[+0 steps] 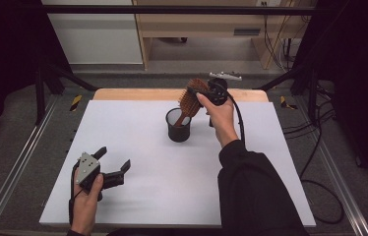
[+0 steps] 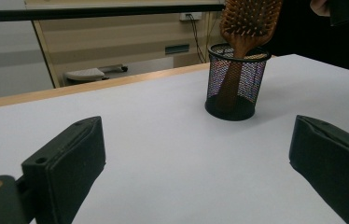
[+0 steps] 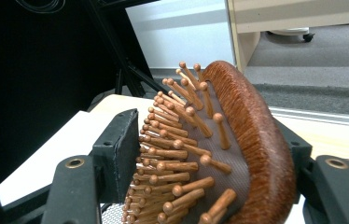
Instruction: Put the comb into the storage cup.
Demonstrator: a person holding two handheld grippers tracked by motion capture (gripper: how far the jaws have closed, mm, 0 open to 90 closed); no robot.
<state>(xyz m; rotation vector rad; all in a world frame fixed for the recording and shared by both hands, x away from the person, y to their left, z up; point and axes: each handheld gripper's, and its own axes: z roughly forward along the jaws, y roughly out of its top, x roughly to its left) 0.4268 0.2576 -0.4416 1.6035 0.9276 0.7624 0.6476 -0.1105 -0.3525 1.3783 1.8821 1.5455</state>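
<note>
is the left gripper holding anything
No, the left gripper sits open over the bare table, nothing between its jaws, while the hairbrush is clamped in the right gripper above the mesh cup.

White tabletop [image 1: 138, 147] w/ a bare wood strip [image 1: 138, 94] at its far edge. Grey carpet floor [image 1: 19, 118] around it, metal rails [image 1: 10, 172] at both sides. Black curtains [image 1: 5, 44] left & right. Beyond: white wall panel [image 1: 93, 34], light wood desk [image 1: 197, 24], cables [image 1: 275, 44] hanging at its right.

Brown wooden hairbrush [image 1: 191, 100]; black mesh cup [image 1: 178, 126]; white table [image 1: 162, 172]
</note>
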